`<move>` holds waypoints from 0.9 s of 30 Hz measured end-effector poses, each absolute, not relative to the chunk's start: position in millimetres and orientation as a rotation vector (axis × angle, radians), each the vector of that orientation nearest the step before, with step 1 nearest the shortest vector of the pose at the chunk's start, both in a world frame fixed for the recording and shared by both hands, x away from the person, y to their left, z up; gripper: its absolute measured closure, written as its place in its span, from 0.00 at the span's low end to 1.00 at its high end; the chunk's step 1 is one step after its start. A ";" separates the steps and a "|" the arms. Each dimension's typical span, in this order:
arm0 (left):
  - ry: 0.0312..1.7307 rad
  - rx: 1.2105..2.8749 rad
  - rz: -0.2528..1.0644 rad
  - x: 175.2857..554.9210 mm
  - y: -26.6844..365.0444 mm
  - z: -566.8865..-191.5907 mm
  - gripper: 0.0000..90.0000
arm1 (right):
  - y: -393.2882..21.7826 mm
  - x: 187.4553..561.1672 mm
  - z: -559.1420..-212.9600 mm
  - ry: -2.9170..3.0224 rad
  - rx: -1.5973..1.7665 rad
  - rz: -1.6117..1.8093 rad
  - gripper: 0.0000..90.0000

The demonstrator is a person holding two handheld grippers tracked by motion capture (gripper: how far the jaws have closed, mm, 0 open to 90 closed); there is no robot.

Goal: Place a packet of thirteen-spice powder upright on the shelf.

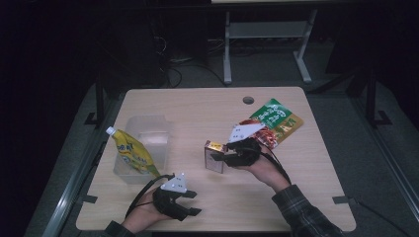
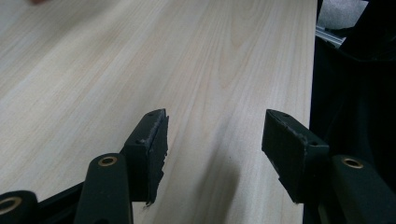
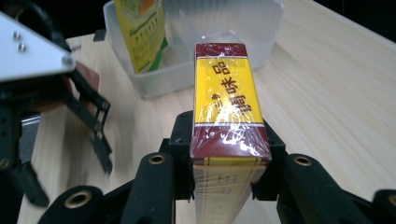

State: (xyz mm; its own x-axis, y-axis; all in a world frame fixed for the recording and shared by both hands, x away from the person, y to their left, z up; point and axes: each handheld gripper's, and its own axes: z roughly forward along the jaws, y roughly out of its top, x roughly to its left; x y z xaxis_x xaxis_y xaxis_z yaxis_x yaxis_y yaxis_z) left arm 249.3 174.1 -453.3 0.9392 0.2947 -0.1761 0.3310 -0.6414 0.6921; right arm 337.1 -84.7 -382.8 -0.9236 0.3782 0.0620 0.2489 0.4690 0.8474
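Your right gripper is clamped on the red-and-yellow box, jaws pinching its two narrow sides near one end. That leaves the long body sticking out ahead, aimed at the clear plastic bin, so I read this as loading it in beside the yellow pouch already leaning against the bin wall. The box is off the table, just right of the bin. Your left gripper sits parked near the table's front edge, jaws apart and empty, clear of the path. The green-and-red packet lies flat behind your right hand.
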 end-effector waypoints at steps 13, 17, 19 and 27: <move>0.434 2.320 -0.077 248.4 173.9 -453.8 0.44 | -31.2 376.0 -362.6 2.608 0.420 1.496 0.74; 0.438 2.315 -0.076 247.3 174.1 -453.7 0.44 | -13.8 385.0 -357.4 2.615 0.363 1.501 0.74; 0.434 2.314 -0.074 247.8 174.8 -454.1 0.44 | -6.0 388.3 -355.6 2.621 0.343 1.511 0.74; 0.423 2.323 -0.074 246.9 175.4 -453.3 0.44 | 31.8 401.6 -349.2 2.654 0.230 1.537 0.74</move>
State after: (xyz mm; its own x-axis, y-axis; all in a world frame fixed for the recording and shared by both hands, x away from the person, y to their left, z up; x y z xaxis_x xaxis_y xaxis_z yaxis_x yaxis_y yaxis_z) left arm 246.9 175.4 -453.3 0.9433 0.2795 -0.1789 0.3237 -0.6568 0.6810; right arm 401.6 31.8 -349.2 -0.9866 0.1622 0.0178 0.0962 0.4901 0.8663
